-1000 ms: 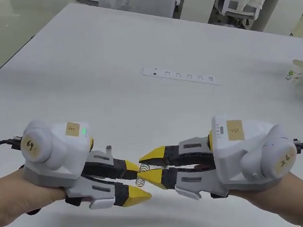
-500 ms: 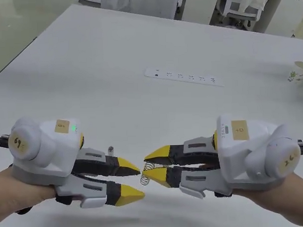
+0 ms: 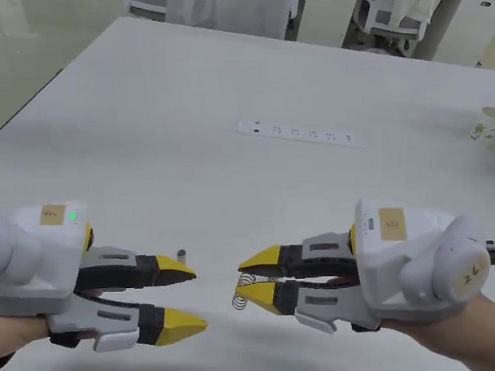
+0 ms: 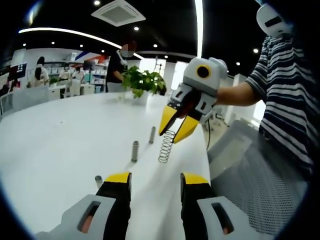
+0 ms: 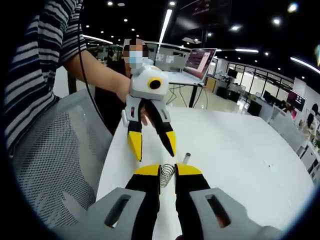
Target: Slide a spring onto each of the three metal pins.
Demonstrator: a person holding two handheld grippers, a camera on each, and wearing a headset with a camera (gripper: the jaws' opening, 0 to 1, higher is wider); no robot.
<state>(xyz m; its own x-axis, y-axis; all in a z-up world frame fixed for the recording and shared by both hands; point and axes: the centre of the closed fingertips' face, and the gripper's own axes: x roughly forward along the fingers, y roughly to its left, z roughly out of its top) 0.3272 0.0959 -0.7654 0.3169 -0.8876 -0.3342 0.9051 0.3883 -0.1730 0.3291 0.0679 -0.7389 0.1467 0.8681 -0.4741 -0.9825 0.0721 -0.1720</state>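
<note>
Right gripper (image 3: 239, 281) clamped on spring (image 5: 166, 176) | left gripper (image 3: 199, 299) apart | pin (image 3: 182, 255) beside it | power strip (image 3: 298, 133) beyond

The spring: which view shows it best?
The left gripper view: the spring hangs at full length from the right gripper. The head view shows a few coils; the right gripper view, coils between its jaws.

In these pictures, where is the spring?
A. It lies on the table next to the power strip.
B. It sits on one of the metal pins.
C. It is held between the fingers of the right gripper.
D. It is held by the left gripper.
C: the spring is pinched between the fingers of the right gripper, while the left gripper is open and holds nothing.
</note>
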